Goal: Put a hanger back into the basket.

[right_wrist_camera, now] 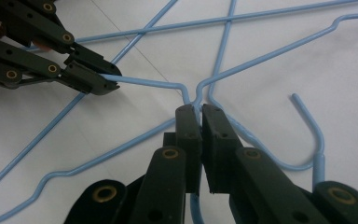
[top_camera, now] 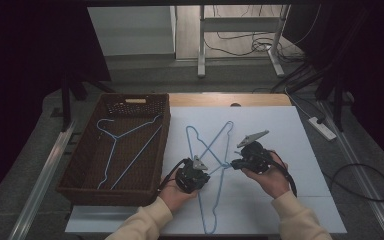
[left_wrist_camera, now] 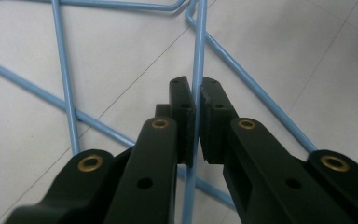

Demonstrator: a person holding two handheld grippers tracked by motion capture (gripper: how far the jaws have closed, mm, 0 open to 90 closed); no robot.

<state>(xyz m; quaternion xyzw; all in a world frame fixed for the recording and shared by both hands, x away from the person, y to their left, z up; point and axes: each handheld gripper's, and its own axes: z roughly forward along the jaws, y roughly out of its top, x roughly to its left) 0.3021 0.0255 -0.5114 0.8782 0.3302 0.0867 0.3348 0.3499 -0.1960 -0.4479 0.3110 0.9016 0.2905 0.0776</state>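
Two light-blue wire hangers lie crossed on the white board (top_camera: 290, 150). One hanger (top_camera: 219, 192) has its hook toward the front edge; the other hanger (top_camera: 214, 139) lies across it farther back. My left gripper (top_camera: 208, 174) is shut on a shoulder wire (left_wrist_camera: 198, 42) of the front hanger, which runs straight up between the pads (left_wrist_camera: 182, 100). My right gripper (top_camera: 233, 163) is shut on that hanger's twisted neck (right_wrist_camera: 196, 95). In the right gripper view, the left gripper (right_wrist_camera: 108, 79) pinches the wire close to the right gripper (right_wrist_camera: 201, 112). A hook (right_wrist_camera: 314, 135) curls at the right.
A brown wicker basket (top_camera: 82, 187) stands left of the board with a third blue hanger (top_camera: 125, 149) inside. A power strip (top_camera: 322, 127) and cables lie on the floor to the right. Table legs stand beyond the far edge.
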